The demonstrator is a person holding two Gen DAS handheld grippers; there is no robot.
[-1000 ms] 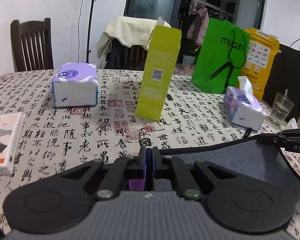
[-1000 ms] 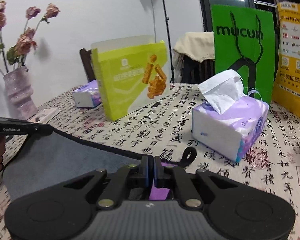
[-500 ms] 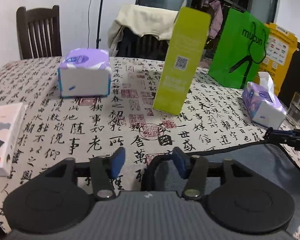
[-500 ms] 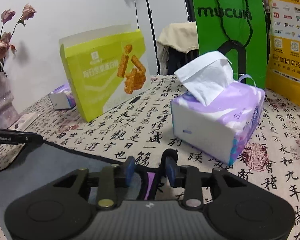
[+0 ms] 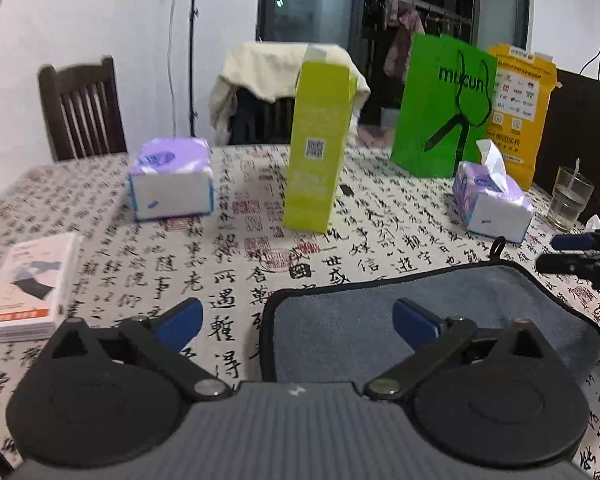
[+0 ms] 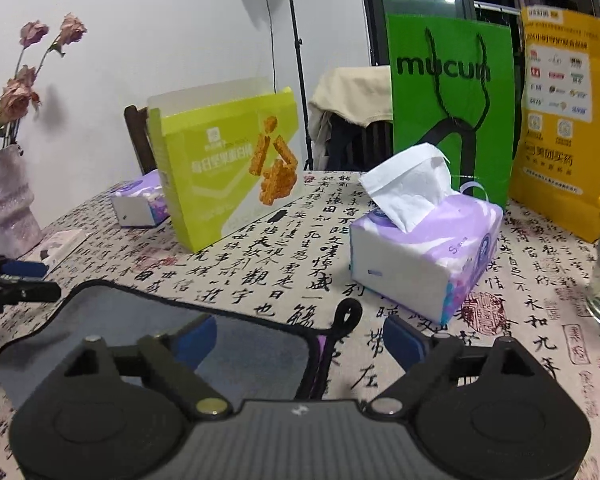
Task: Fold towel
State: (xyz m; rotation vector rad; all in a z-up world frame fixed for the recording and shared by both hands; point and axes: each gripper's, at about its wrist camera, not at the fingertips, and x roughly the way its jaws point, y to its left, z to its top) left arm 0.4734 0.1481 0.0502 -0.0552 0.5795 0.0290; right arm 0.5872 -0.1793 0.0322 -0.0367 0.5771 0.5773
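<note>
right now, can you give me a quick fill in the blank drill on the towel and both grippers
1. Both the left gripper and the right gripper have their jaws ____.
2. The grey towel lies on the ____.
3. The towel's hanging loop lies nearest the ____ gripper.
4. The tissue box with a sheet sticking up is mostly white and ____.

Missing words: open; table; right; purple

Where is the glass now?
In the left wrist view, the glass stands at the far right of the table, right of the open tissue pack and below the yellow bag.
</note>
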